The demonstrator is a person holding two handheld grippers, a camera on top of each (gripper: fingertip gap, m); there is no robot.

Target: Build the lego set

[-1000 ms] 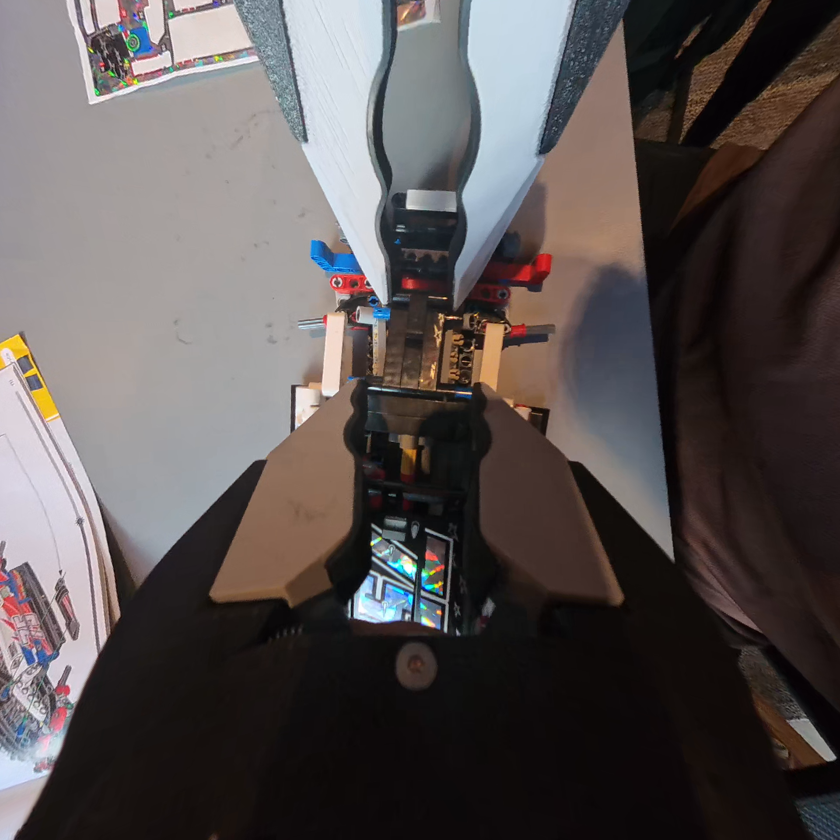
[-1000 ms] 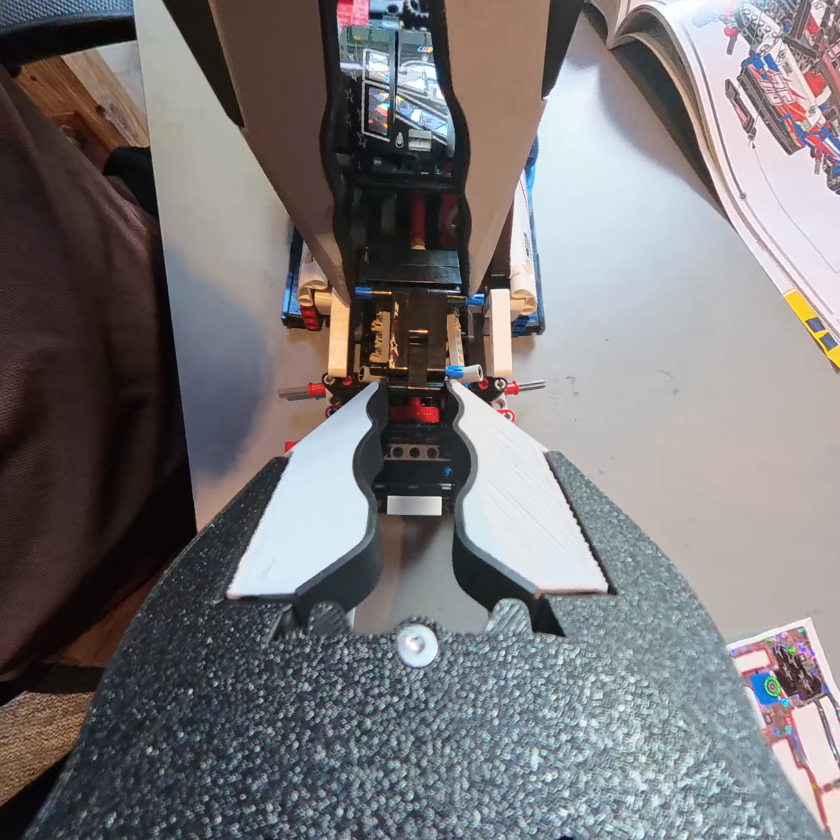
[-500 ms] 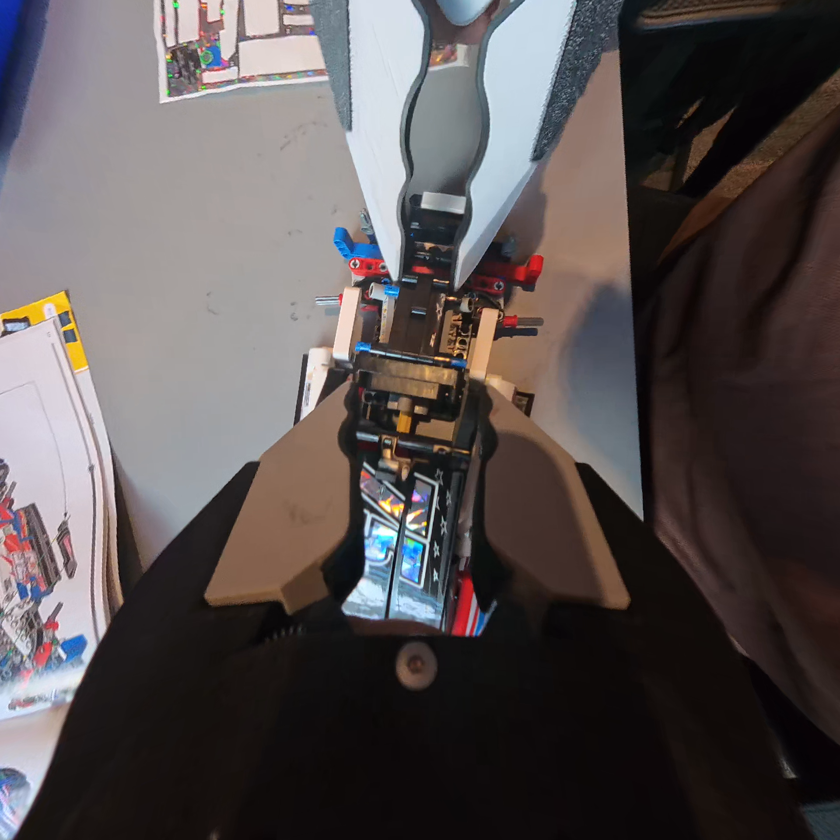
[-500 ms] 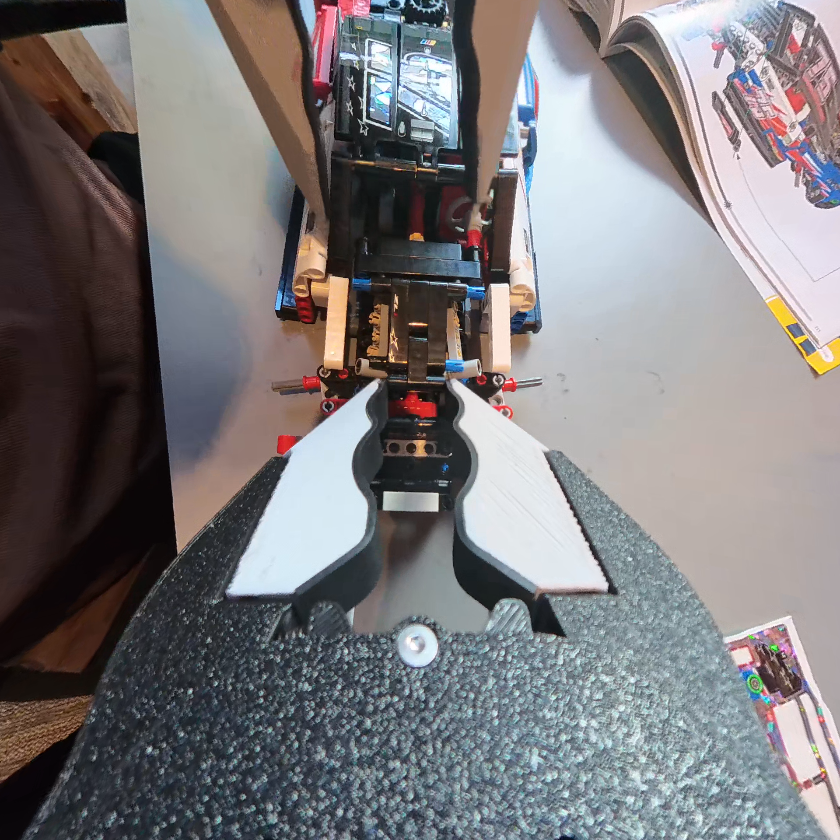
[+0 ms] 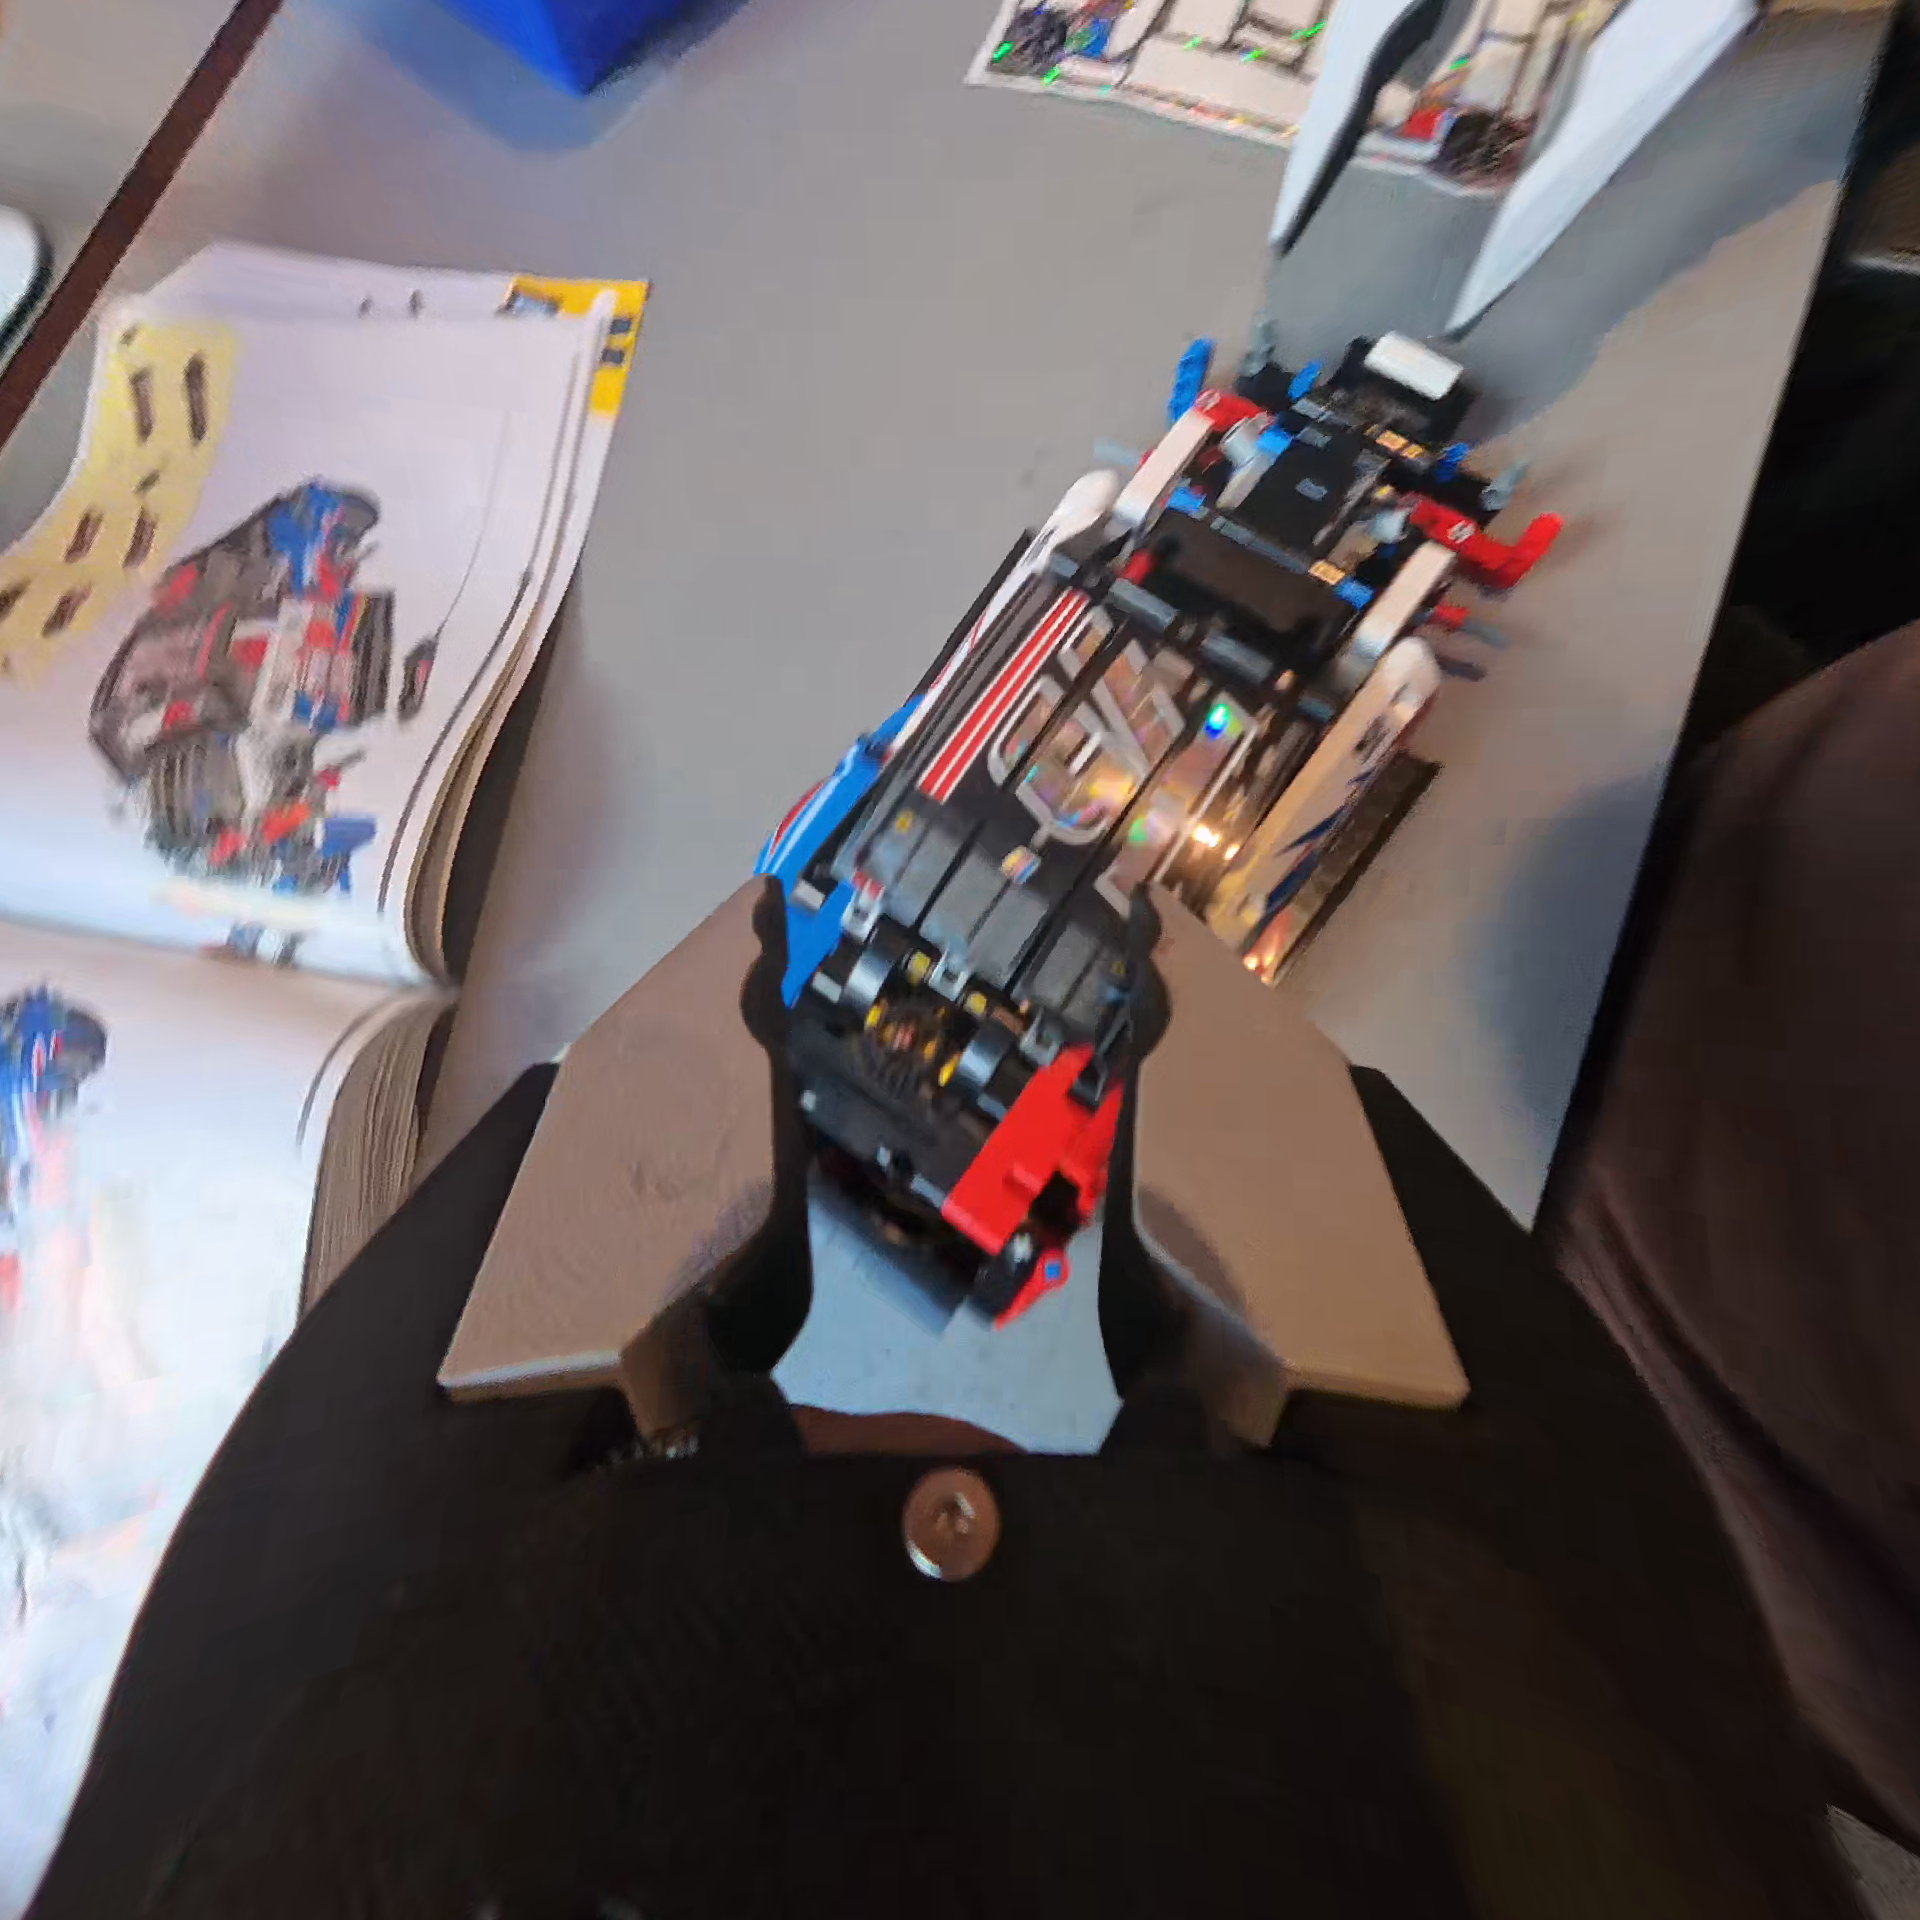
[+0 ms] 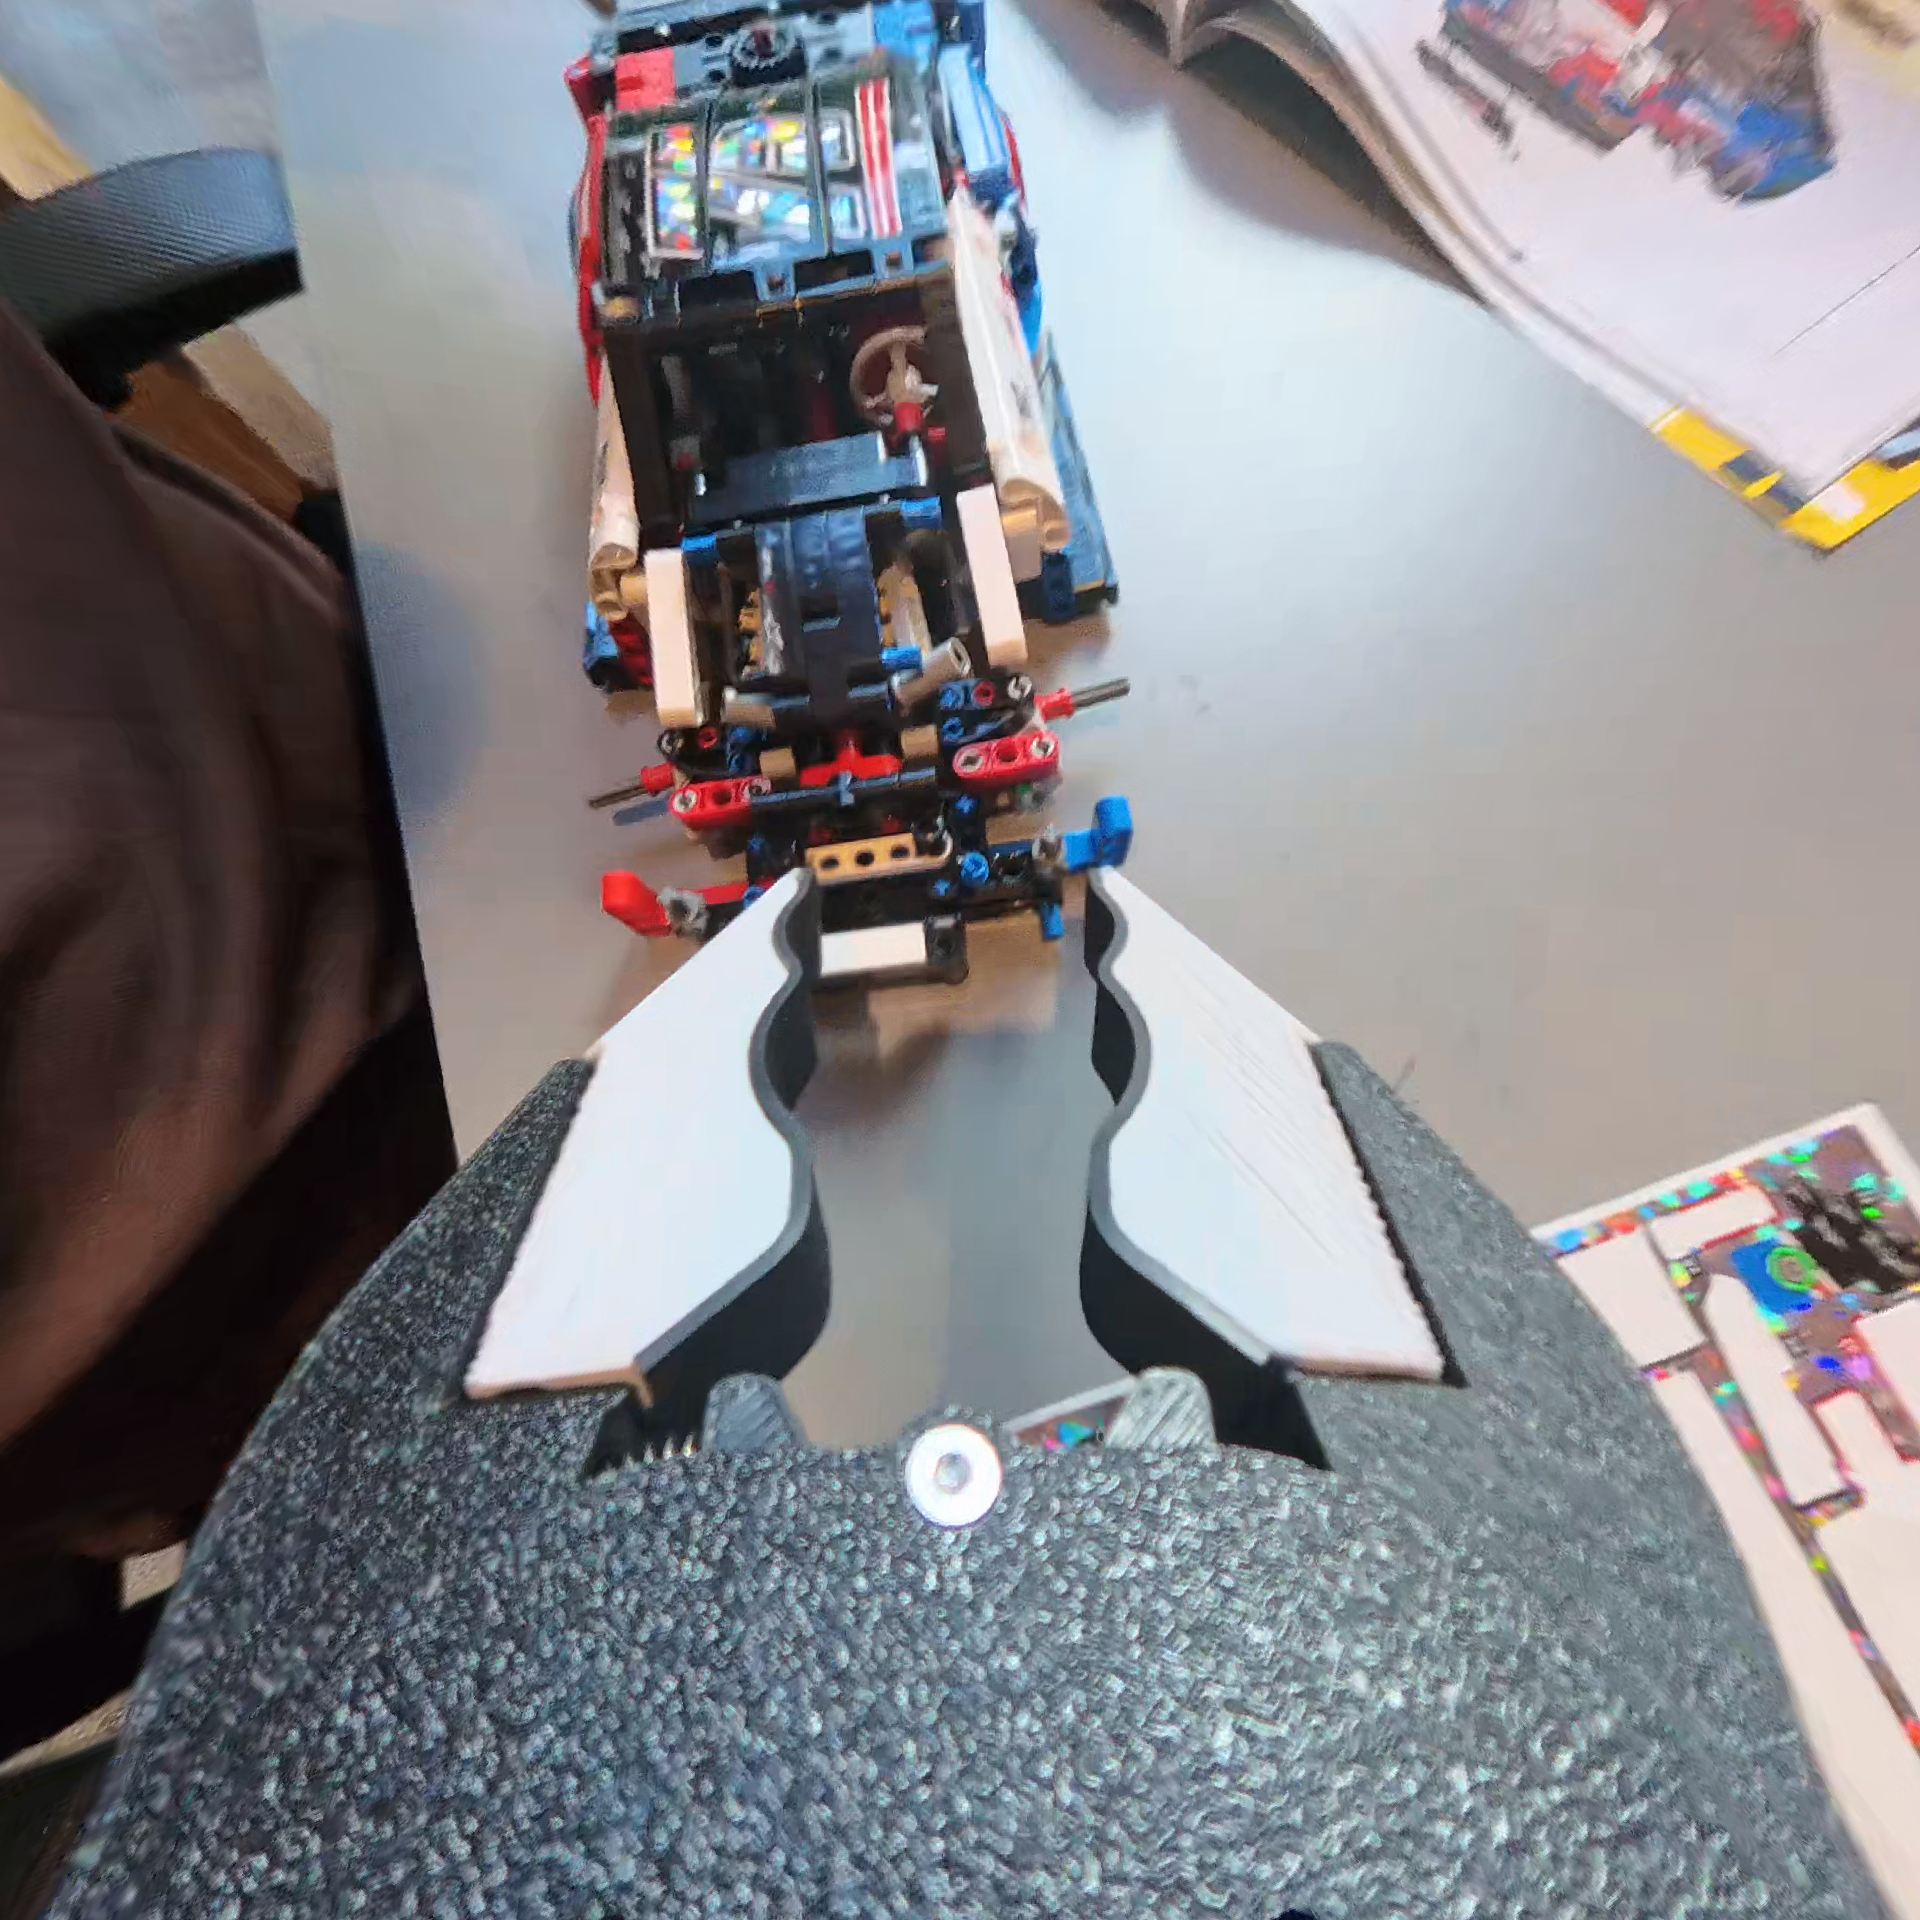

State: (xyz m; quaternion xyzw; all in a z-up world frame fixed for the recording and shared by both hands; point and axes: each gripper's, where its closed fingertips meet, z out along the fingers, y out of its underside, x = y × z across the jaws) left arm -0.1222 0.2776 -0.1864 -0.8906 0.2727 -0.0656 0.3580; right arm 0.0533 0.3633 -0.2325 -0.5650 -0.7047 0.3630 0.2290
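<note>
A flat grey tabletop (image 6: 1455,831) carries everything here. Largest on it is an open, white-paged instruction booklet with a yellow cover edge (image 5: 291,623), lying well to one side of the model. Along the table's edge nearest a person in dark brown clothing (image 6: 156,831) sits the partly built black, red, white and blue brick race car (image 6: 821,436), its hood panels bright with holographic stickers and its exposed front frame of red and blue beams facing the right wrist camera. The left gripper (image 5: 951,966), with grey fingers, is spread wide, one finger on each side of the car's rear red-and-black end; whether the pads touch the model cannot be told through the blur. The right gripper (image 6: 945,904), with white fingers, is likewise spread, holding nothing, its tips just beside the car's front frame. A holographic-edged white sticker sheet (image 6: 1745,1351) lies near it. A blurred blue object (image 5: 582,42) sits at the table's far side.
</note>
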